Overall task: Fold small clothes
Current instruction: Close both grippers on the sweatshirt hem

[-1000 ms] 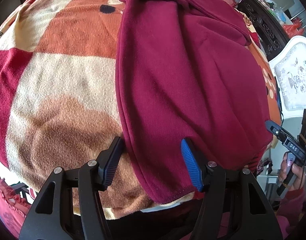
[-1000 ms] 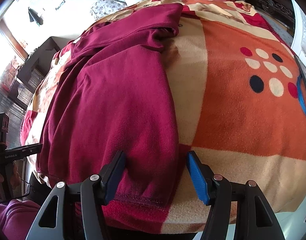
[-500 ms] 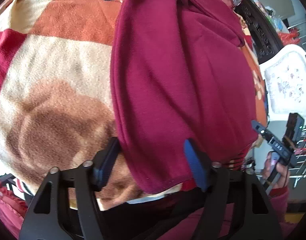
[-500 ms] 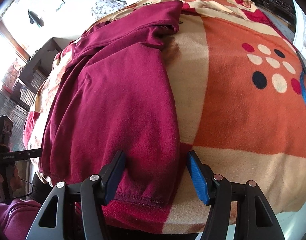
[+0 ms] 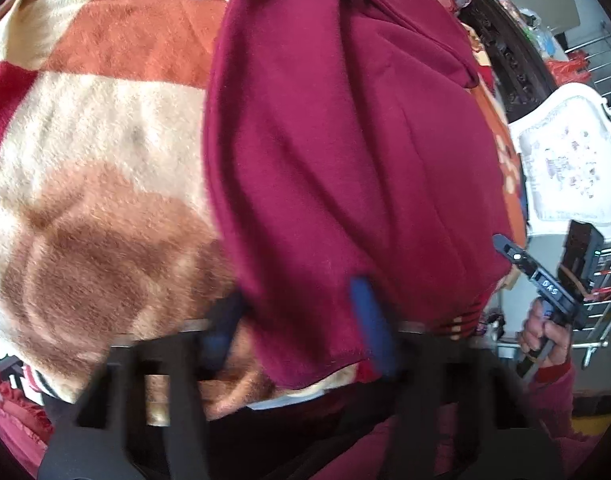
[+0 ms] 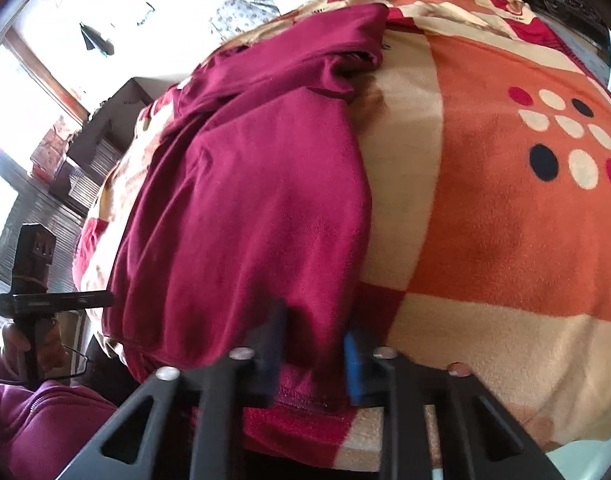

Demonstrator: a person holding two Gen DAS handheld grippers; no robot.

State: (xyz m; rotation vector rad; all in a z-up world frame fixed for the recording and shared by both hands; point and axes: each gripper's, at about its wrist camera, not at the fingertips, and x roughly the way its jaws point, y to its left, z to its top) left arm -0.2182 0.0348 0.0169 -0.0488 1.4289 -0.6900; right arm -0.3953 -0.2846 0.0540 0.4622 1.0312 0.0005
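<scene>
Barely begun, I had each hand-held gripper, left and right, closing around the maroon garment's near hem; it lay unfolded on the bed's blanket.

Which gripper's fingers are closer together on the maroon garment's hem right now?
The right gripper: its fingers pinch the maroon garment narrowly, while the left gripper straddles it wide.

The garment lies on the blanket, each claw at a near-hem corner.
</scene>
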